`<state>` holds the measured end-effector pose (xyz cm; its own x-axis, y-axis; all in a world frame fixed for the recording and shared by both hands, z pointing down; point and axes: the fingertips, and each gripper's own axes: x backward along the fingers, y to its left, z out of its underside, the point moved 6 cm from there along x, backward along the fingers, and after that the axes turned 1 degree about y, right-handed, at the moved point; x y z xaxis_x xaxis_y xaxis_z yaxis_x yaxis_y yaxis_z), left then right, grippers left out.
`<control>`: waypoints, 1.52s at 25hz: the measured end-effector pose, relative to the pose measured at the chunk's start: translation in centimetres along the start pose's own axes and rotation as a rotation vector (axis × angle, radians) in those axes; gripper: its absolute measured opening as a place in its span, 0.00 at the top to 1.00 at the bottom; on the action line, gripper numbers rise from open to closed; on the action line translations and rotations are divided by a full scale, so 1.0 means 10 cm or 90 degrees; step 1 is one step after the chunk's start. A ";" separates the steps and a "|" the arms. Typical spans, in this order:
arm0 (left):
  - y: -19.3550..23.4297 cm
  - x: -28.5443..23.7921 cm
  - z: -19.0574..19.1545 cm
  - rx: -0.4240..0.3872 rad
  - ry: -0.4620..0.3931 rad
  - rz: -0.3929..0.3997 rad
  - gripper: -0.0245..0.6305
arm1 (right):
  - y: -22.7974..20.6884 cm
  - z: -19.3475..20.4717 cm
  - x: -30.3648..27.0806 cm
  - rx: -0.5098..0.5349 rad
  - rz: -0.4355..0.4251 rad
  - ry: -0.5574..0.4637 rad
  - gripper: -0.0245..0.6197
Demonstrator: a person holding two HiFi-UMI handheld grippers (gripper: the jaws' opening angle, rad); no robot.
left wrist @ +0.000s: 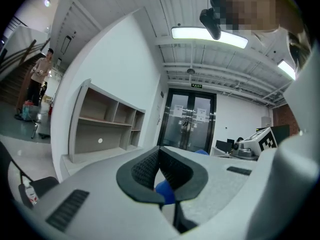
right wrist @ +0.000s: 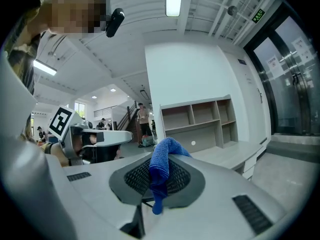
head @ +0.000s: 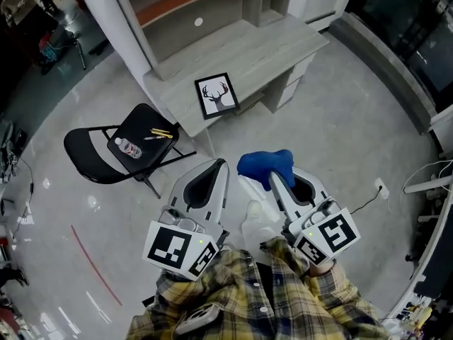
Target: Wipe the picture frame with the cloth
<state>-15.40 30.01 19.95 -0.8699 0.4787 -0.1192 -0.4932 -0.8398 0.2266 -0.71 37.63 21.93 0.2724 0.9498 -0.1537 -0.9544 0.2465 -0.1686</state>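
Note:
The picture frame (head: 216, 95), black-edged with a deer-head print, lies flat near the front edge of the wooden desk (head: 269, 55). My right gripper (head: 273, 177) is shut on a blue cloth (head: 266, 163), which bunches over its tip; the right gripper view shows the cloth (right wrist: 161, 170) pinched between the jaws and hanging down. My left gripper (head: 219, 166) is shut with nothing held. In its own view the left gripper (left wrist: 159, 156) has its pads pressed together, and a bit of the blue cloth (left wrist: 166, 192) shows beyond them. Both grippers are held well short of the desk, above the floor.
A black folding chair (head: 127, 147) stands left of the desk, with a bottle (head: 128, 147) and pens (head: 161, 134) on its seat. Open shelves (head: 205, 6) rise behind the desk. A person stands far off by the stairs (left wrist: 39, 79). A cable and socket (head: 380, 188) lie on the floor at right.

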 end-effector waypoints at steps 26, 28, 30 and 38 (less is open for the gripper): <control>0.96 -1.60 -0.19 0.012 0.003 -0.140 0.96 | -1.71 -0.33 -1.30 -0.008 -0.078 0.018 0.90; 1.17 -1.73 -0.26 0.011 -0.001 -0.140 0.96 | -1.77 -0.39 -1.53 -0.002 -0.079 0.017 0.90; 1.38 -1.87 -0.33 0.010 -0.003 -0.139 0.96 | -1.84 -0.47 -1.77 0.005 -0.080 0.015 0.90; 2.23 -2.32 -0.61 0.006 0.000 -0.137 0.96 | -2.06 -0.73 -2.77 0.017 -0.077 0.014 0.90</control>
<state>-6.30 -1.40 21.92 -0.7445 0.6467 -0.1656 -0.6674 -0.7158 0.2055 12.29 4.81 22.53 0.3877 0.9087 -0.1545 -0.9174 0.3640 -0.1610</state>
